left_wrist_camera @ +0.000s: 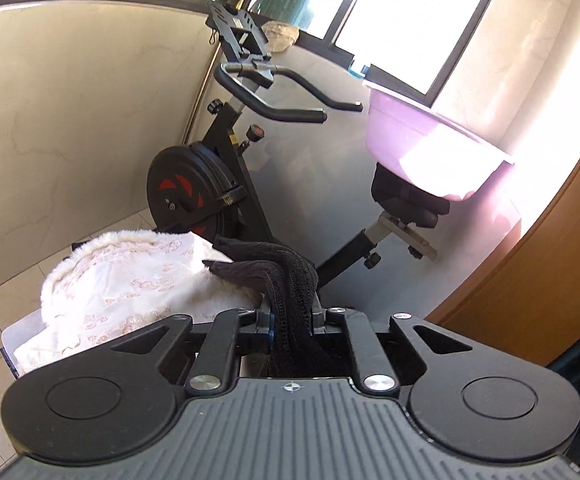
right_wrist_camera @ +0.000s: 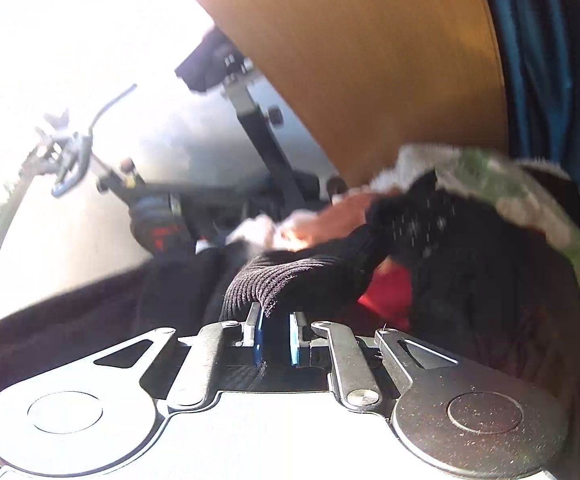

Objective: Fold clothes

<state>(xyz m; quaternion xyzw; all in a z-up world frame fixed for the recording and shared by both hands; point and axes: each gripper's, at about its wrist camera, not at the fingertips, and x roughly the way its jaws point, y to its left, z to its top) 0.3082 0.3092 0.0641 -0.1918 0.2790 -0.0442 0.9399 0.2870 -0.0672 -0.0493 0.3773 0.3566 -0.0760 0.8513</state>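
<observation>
Ahead, tight quarters: exercise bike (left_wrist_camera: 225,168) close in front, marble wall to the left, wooden panel (left_wrist_camera: 530,264) hemming the right, tiled floor showing only in a strip at lower left. Pink basin (left_wrist_camera: 422,144) perched on the bike's saddle, near the sunlit window. Blue curtain (right_wrist_camera: 546,60) beyond the panel's edge in the right wrist view.

Left gripper (left_wrist_camera: 290,320) clamped on a black knit garment (left_wrist_camera: 285,280), jaws drawn close with the bunched fabric pinched between and trailing back toward the camera. Beyond it, draped over a white fleecy blanket (left_wrist_camera: 129,280) with a faint pink print, soft and rumpled.

Right gripper (right_wrist_camera: 275,336) narrowly parted, blue pads (right_wrist_camera: 258,332) showing; edge of the black knit garment (right_wrist_camera: 290,276) lying across the left fingertip, ribbed weave plain to see; whether truly gripped, cannot tell. Behind, blurred by motion: heap of clothes (right_wrist_camera: 490,240) — dark fuzzy cloth, a red piece (right_wrist_camera: 390,300), a green-and-white plush edge (right_wrist_camera: 522,192).
</observation>
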